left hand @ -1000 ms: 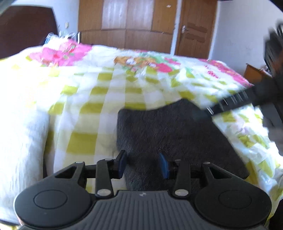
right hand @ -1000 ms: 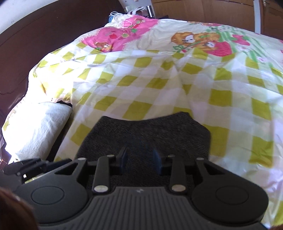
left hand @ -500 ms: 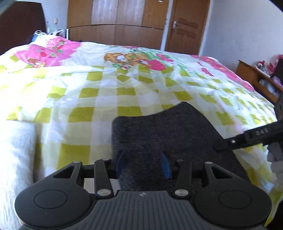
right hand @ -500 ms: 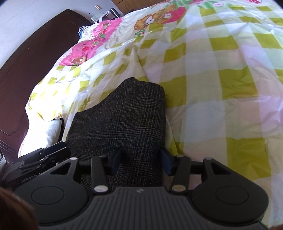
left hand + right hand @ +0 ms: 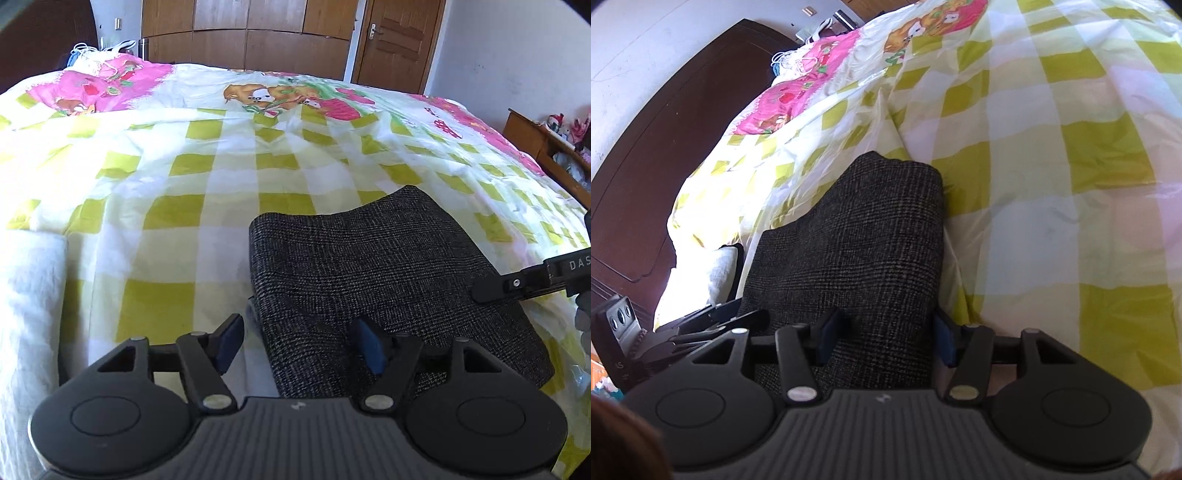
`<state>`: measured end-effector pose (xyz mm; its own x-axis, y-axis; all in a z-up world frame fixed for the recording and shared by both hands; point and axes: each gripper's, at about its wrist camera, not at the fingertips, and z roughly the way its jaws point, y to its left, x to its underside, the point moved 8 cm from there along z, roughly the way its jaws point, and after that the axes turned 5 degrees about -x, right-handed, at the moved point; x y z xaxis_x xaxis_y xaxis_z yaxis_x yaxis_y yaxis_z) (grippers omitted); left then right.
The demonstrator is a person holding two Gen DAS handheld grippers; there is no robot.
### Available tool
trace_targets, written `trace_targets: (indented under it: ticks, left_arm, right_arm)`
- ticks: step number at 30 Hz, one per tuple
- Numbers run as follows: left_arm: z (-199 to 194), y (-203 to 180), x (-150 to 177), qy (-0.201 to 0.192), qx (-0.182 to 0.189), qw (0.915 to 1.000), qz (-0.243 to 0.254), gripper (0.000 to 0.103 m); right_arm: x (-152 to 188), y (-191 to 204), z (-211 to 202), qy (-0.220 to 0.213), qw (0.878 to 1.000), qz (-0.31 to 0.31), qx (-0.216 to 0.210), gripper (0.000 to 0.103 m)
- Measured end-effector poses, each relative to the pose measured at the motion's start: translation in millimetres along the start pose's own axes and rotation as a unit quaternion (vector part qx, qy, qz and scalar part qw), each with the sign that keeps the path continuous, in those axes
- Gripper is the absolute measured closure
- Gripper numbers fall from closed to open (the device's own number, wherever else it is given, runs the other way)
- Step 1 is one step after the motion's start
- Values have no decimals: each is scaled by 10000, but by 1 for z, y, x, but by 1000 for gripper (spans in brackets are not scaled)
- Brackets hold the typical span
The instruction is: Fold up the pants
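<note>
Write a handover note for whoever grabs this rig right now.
Left claw: jaws opening, near-left corner of the dark grey woven pants between them, not pressed.
Right claw: jaws opening, straddling the pants' near-right edge, no grip.
Pants: folded into a compact rectangle, lying flat on the yellow-green checked bedspread near the bed's front edge.
Done: fold laid down, both claws releasing.
Left: back both claws off, check the edges line up.
</note>
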<state>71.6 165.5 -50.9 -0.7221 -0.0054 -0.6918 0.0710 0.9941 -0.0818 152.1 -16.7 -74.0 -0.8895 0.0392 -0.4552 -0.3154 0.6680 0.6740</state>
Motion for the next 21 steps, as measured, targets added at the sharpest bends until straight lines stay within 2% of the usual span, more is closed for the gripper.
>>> trace_targets:
  ticks: [2,6,9,13,16,21]
  left_arm:
    - [-1,-2,0,-6,-10,10000,22,24]
    - [-5,-5,1,51,-39,10000,-14,24]
    - [-11,-14,1,-71,-192,9995,243,25]
    - [-11,-23,3,-107,-200,9988,436,22]
    - [-5,-19,5,-42,-84,9995,304,17]
    - [1,-15,8,-24,119,9999,63,13]
  right_arm:
    - [2,3,5,26,9999,-98,62,41]
    - [5,10,-1,60,9988,-384,282,42]
    - [5,13,-9,1,9978,-515,427,43]
    - [4,15,-15,-68,9969,-580,533,43]
    - [8,14,-4,77,9971,-507,569,43]
    - [8,18,8,42,9967,-474,658,39]
